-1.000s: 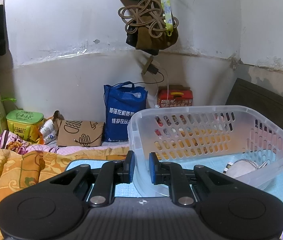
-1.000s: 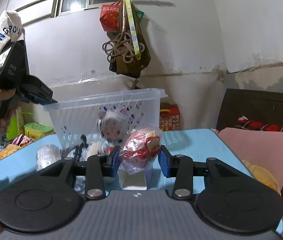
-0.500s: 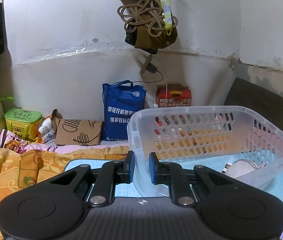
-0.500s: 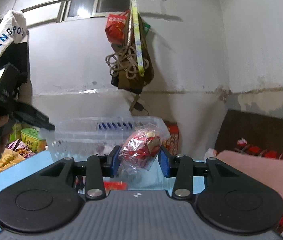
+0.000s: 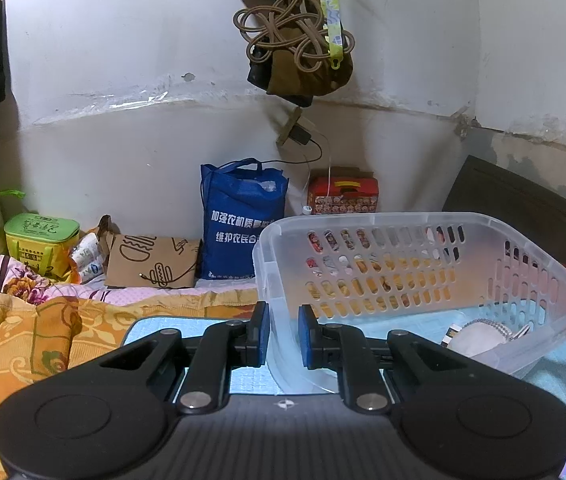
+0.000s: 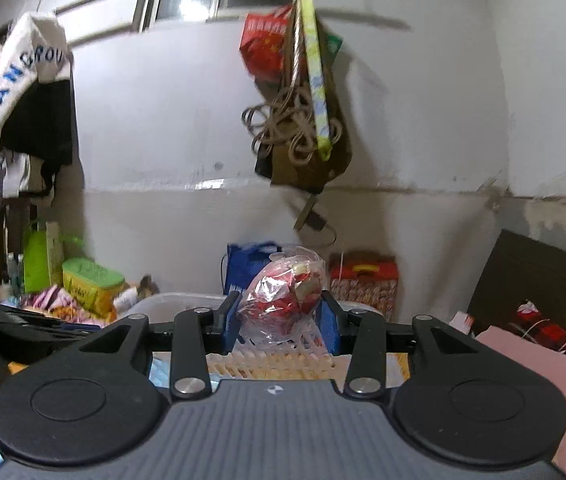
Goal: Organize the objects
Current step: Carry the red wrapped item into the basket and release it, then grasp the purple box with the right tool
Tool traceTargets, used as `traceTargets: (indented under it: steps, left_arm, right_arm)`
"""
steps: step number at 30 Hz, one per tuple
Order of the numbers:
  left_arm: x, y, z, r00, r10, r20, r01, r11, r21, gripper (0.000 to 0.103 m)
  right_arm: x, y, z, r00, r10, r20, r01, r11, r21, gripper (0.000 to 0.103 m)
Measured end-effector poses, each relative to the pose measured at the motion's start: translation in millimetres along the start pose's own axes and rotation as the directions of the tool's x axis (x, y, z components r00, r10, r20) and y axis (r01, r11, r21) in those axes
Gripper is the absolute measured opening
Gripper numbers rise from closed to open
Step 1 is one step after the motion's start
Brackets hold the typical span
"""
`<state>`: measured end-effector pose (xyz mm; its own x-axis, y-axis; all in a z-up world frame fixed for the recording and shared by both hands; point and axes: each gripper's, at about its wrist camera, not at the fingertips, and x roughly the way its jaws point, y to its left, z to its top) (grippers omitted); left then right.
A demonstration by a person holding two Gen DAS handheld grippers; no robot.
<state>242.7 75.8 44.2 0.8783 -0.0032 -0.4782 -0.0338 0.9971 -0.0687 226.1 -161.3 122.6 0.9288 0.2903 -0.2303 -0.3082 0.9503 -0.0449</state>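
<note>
Since a second ago the right gripper (image 6: pixel 279 322) has carried its load up off the blue mat and in over the clear basket (image 5: pixel 423 240); the left wrist view is nearly unchanged. Step in hand, as I judge it: drop the bagged red toy (image 6: pixel 285 300) into the basket. To do it well: keep coming forward until the toy is clearly past the near rim and over the open floor, lower a little, then part the jaws; the crinkly plastic may cling to a pad, so open fully and pull straight back. Right jaws stand closed on the bag, blue pads pressing both sides, toy held above the slotted wall seen just below it. Left gripper (image 5: pixel 283 336): jaws narrowly apart, straddling the basket's near corner wall, one pad outside, one inside; whether they actually pinch the wall I cannot tell. It looks placed to steady the basket. White round item (image 5: pixel 479 336) already lies on the basket floor.
</note>
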Motion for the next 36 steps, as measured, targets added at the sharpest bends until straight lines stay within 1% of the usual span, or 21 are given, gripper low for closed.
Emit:
traceTargets:
  steps: [5, 8, 10, 11, 12, 14, 17, 18, 21, 23, 25, 26, 30, 31, 34, 36]
  left_arm:
    - [1.2, 1.2, 1.2, 1.000, -0.006, -0.002, 0.006, 1.000, -0.002, 0.019]
    - [0.6, 2.7, 1.2, 1.000, -0.014, -0.004, 0.014, 1.000, -0.010, 0.019]
    - [0.6, 1.8, 0.9, 1.000, -0.012, -0.002, 0.012, 1.000, -0.007, 0.019]
    - [0.6, 1.1, 1.0, 1.000, -0.009, -0.002, 0.009, 1.000, -0.006, 0.019]
    - [0.4, -0.1, 0.7, 1.000, -0.006, -0.002, 0.006, 1.000, -0.003, 0.019]
    - [0.0, -1.6, 0.6, 1.000, -0.002, -0.001, 0.002, 1.000, 0.003, 0.019]
    - [0.2, -1.9, 1.4, 1.000, -0.004, -0.003, 0.004, 1.000, -0.001, 0.019]
    - [0.2, -2.1, 1.4, 1.000, -0.005, -0.003, 0.005, 1.000, -0.001, 0.019]
    - [0.6, -2.1, 1.7, 1.000, -0.005, -0.003, 0.005, 1.000, -0.004, 0.019]
    - [0.7, -2.8, 1.1, 1.000, -0.002, -0.003, 0.002, 1.000, -0.001, 0.019]
    - [0.6, -2.6, 0.4, 1.000, -0.003, -0.002, 0.003, 1.000, 0.002, 0.019]
    - [1.0, -0.7, 1.4, 1.000, -0.006, -0.002, 0.006, 1.000, -0.001, 0.019]
    - [1.9, 0.4, 2.1, 1.000, -0.003, -0.002, 0.003, 1.000, 0.000, 0.019]
    - [2.1, 0.0, 1.9, 1.000, 0.001, -0.001, -0.001, 1.000, 0.003, 0.019]
    - [2.4, -0.9, 1.4, 1.000, 0.010, 0.001, -0.010, 1.000, 0.013, 0.019]
    - [2.3, -0.7, 1.8, 1.000, 0.009, 0.001, -0.009, 1.000, 0.012, 0.019]
  right_arm:
    - [23.7, 4.0, -7.6, 0.997, 0.017, -0.075, -0.017, 1.000, 0.005, 0.044]
    - [30.1, 7.1, -13.8, 0.995, 0.009, -0.096, -0.010, 1.000, -0.010, 0.044]
    - [32.7, 5.5, -16.5, 0.996, 0.007, -0.087, -0.008, 1.000, -0.013, 0.046]
    - [33.0, 4.5, -17.7, 0.997, -0.004, -0.075, 0.003, 1.000, -0.015, 0.051]
    - [33.0, 2.4, -16.9, 0.998, -0.017, -0.061, 0.016, 1.000, -0.014, 0.071]
    - [30.3, -0.8, -16.3, 0.998, -0.047, -0.036, 0.047, 0.999, -0.019, 0.103]
    - [18.9, -8.1, -15.8, 0.996, -0.091, -0.001, 0.091, 0.996, -0.011, 0.103]
    - [14.3, -12.0, -16.8, 0.996, -0.092, 0.001, 0.092, 0.996, 0.005, 0.103]
    - [-10.5, -24.9, -27.3, 0.993, -0.107, 0.052, 0.102, 0.992, 0.079, 0.103]
    - [-27.3, -31.9, -35.7, 0.992, -0.118, 0.054, 0.112, 0.988, 0.105, 0.103]
    - [-41.3, -37.9, -48.4, 0.993, -0.108, 0.043, 0.103, 0.989, 0.109, 0.103]
    - [-48.6, -39.7, -58.0, 0.993, -0.115, 0.034, 0.110, 0.987, 0.115, 0.103]
    - [-57.1, -43.0, -94.2, 0.988, -0.147, -0.057, 0.153, 0.980, 0.130, 0.103]
    - [-54.9, -43.4, -100.2, 0.987, -0.146, -0.072, 0.155, 0.978, 0.138, 0.103]
    - [-49.8, -40.8, -122.0, 0.977, -0.139, -0.159, 0.161, 0.978, 0.134, 0.103]
    - [-46.0, -37.8, -131.9, 0.972, -0.138, -0.190, 0.162, 0.980, 0.116, 0.103]
